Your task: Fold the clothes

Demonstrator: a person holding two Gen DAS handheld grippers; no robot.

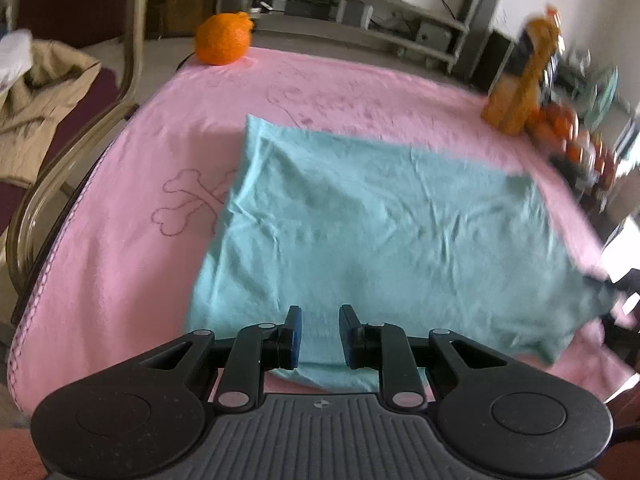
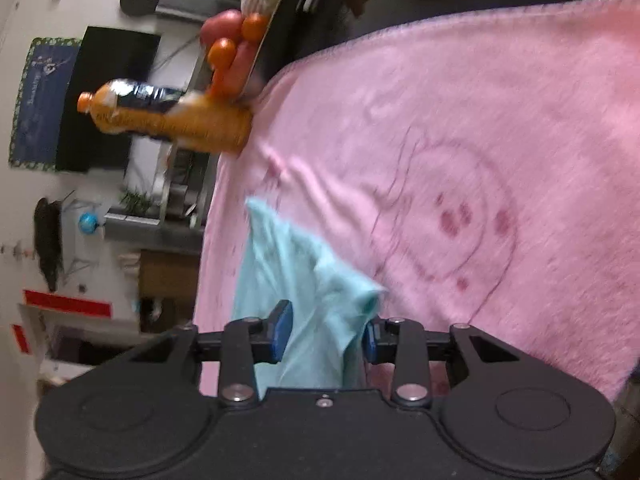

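Near the worktop's front edge, the right hand-held gripper [image 2: 326,334] pinches the teal garment [image 1: 380,232]; left hand-held gripper [image 1: 320,336] stands part-open above it, holding nothing; next, carry the fold across.

Blanket [image 1: 132,264]: pink, spread under my jaws, bone outlines drawn on it.
Orange bag [image 1: 223,38]: on the blanket's far corner.
Juice bottle [image 2: 168,114]: orange cap, beside the fruit [image 2: 234,50].
Chair [image 1: 60,92]: beige cloth [image 1: 38,100] heaped on it.
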